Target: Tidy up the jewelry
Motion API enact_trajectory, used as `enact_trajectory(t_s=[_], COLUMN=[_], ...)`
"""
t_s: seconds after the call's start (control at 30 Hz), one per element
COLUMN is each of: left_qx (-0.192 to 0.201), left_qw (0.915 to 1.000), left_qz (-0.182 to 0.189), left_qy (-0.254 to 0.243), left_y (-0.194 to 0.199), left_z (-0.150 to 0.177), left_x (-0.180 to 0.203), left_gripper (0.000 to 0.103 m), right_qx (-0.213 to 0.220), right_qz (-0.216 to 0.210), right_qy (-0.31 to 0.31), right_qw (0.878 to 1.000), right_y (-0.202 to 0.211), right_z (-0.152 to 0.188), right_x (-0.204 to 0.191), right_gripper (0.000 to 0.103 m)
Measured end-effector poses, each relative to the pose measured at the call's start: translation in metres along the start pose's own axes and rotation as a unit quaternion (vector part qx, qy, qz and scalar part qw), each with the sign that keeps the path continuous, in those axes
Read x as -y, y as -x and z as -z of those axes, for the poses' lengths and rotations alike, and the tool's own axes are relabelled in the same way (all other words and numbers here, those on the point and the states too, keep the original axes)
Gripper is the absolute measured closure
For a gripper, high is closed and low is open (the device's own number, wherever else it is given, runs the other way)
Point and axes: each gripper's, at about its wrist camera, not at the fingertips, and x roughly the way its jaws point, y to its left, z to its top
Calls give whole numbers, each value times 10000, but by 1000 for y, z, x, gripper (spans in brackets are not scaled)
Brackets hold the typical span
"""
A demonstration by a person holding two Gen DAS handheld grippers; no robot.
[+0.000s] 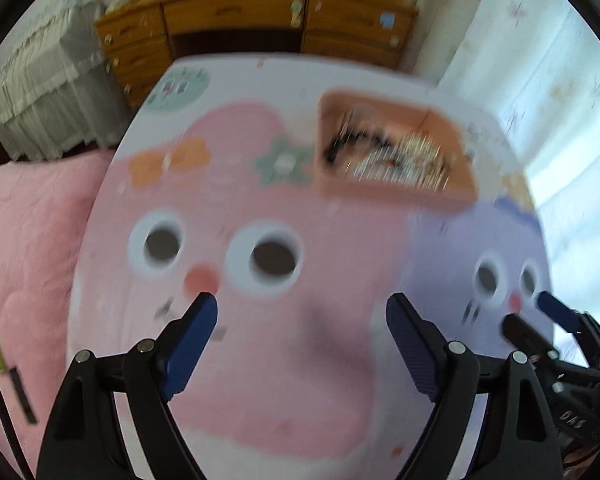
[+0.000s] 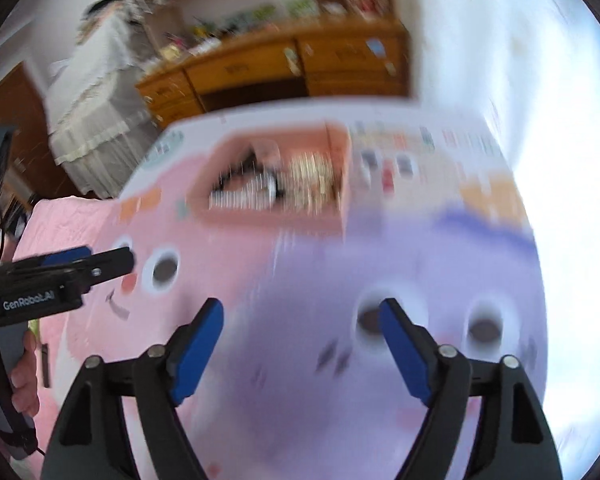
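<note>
An orange box [image 1: 396, 192] sits at the far side of a cartoon-printed table top [image 1: 300, 360]; it also shows in the right wrist view [image 2: 276, 216]. Inside lies a blurred heap of jewelry [image 1: 396, 156], dark, white and gold pieces [image 2: 276, 186]. My left gripper [image 1: 302, 312] is open and empty, well short of the box. My right gripper [image 2: 300, 316] is open and empty, also near the table's front. Each gripper shows in the other's view: the right one [image 1: 540, 316] and the left one [image 2: 100, 260].
A wooden desk with drawers [image 1: 260, 28] stands behind the table. A pink bedspread [image 1: 28, 240] lies to the left, a white lace-covered piece [image 1: 48, 92] behind it. Bright curtains [image 1: 540, 80] are to the right. Both views are motion-blurred.
</note>
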Motion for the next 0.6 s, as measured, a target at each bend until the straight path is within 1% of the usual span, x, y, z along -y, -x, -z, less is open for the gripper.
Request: enact_trajectory(t_s=[0.03,0.07,0.1,0.17,0.2,0.27,0.3,0.37,0.43,0.47,0.53,0.6], left_qx=[-191,-482,-677,-807,-806,-683,-625,-539,-383,-276,-118,-45], left_qw=[9998,9988,9976,9963,9959,9948,9946,9953,9961,9963,9963,9963], left_qz=[-58,-39,-11,-70,-168,-385,-390,-281,-80,3,27,39], left_qy=[-26,-74,-127,-283,-370,-649,-730,-758,-786,-812,-849,-853], left_y=[-1,-2,1,8,13,29,38,54,72,80,94,108], left_z=[9,25,39,60,68,84,88,89,85,84,79,72], left_x=[-3,-11,-18,-27,-29,-32,-32,-30,-25,-21,-11,0], left_gripper=[18,18,18,18,18,18,18,18,18,18,18,18], right_qx=[-116,-229,-382,-717,-815,-987,-1087,-1289,-1333,-1317,-1239,-1114], right_qz=[63,83,74,77,95,106,94,80,5,-63,-179,-110], right_qy=[-171,-311,-475,-830,-970,-1200,-1297,-1413,-1428,-1395,-1221,-980], right_qw=[9998,9992,9981,9939,9919,9878,9855,9815,9807,9814,9846,9889], right_y=[4,8,12,22,26,36,41,50,57,62,73,90], right_z=[13,26,39,64,74,89,95,101,99,96,87,77], right_x=[-2,-3,-6,-14,-16,-23,-27,-36,-46,-49,-57,-62], right_gripper=[17,17,17,16,16,15,14,13,12,12,12,12])
